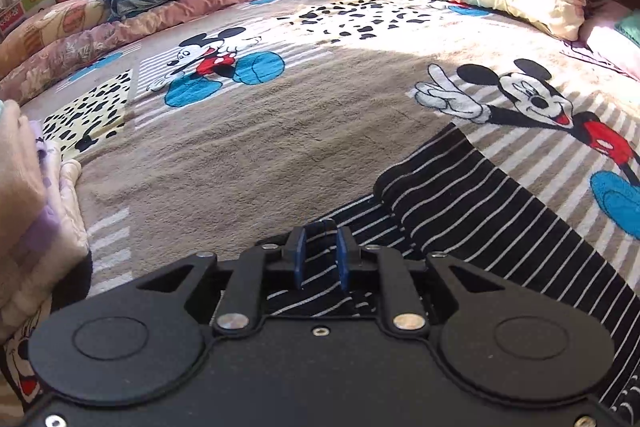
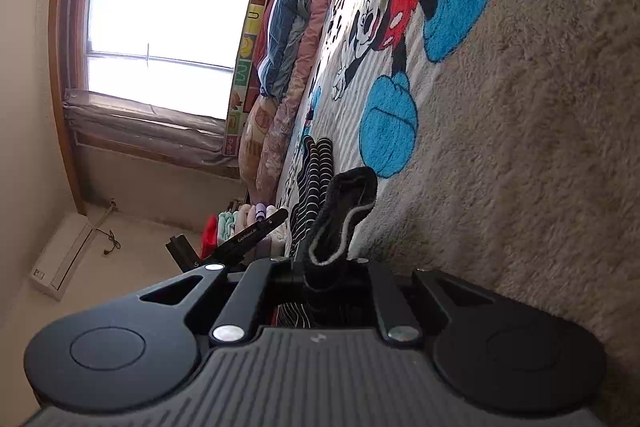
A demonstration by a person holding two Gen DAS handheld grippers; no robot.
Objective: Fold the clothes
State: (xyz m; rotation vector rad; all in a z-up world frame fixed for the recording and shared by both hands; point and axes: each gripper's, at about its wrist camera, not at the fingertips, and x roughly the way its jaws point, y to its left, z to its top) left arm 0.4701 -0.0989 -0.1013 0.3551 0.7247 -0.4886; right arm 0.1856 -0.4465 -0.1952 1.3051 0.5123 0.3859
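1. My left claw (image 1: 320,255) is pinched narrow on a fold of the striped garment (image 1: 480,211), which lies on the bed (image 1: 248,155) toward its near edge.
2. My right claw (image 2: 320,267) is clamped on the dark hem (image 2: 344,211) of the same garment, lifted off the blanket.
3. Risk: both grips catch only a thin edge; pulling the claws apart too hard could slip the cloth free.
4. Risk: the plush blanket may drag the trailing cloth and skew the fold.
5. The folded pile (image 1: 24,187) at the bed's left edge is near; a wide sweep might topple it.
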